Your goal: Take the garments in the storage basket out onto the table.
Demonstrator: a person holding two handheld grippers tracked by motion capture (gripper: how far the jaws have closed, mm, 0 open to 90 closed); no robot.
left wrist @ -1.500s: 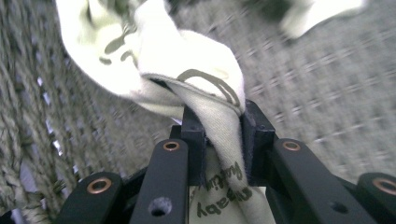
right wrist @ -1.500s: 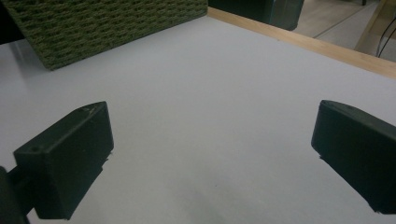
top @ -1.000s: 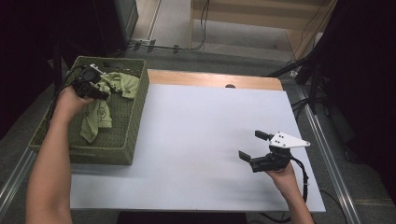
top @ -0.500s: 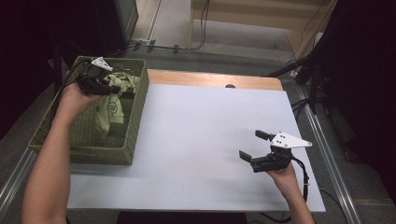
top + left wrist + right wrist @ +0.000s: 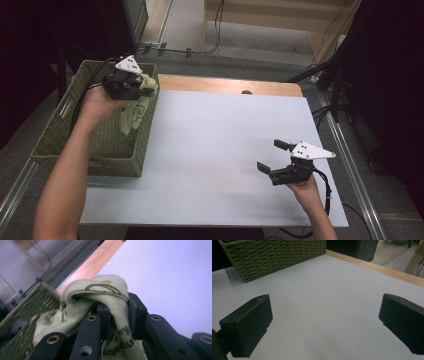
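Your left claw (image 5: 146,86) is clamping a pale green printed cloth (image 5: 134,109) in the upper left of the high view, right above the near-side rim of the woven basket (image 5: 107,150). In the left gripper view the cloth (image 5: 100,293) is bunching over and between the two black jaws, which are pressing together on a fold of it, with dark lettering showing on the part that is drooping below.

The relation to mind is how the cloth is hanging. Its long axis is running downward from the claw, and the free end is dangling inside the basket, against the inner wall on the bench side. So most of the fabric is lying below and slightly to the left of your grip, not yet past the rim. The open white bench (image 5: 215,135) is lying to the right of the claw in the picture.

Your right claw (image 5: 272,156) is waiting in the lower right with its jaws standing wide apart and nothing between them, low over the bare bench and well apart from the cloth. The left hand is plainly the nearer one; judging from this, the tail needs to clear the rim before the cloth can travel right.
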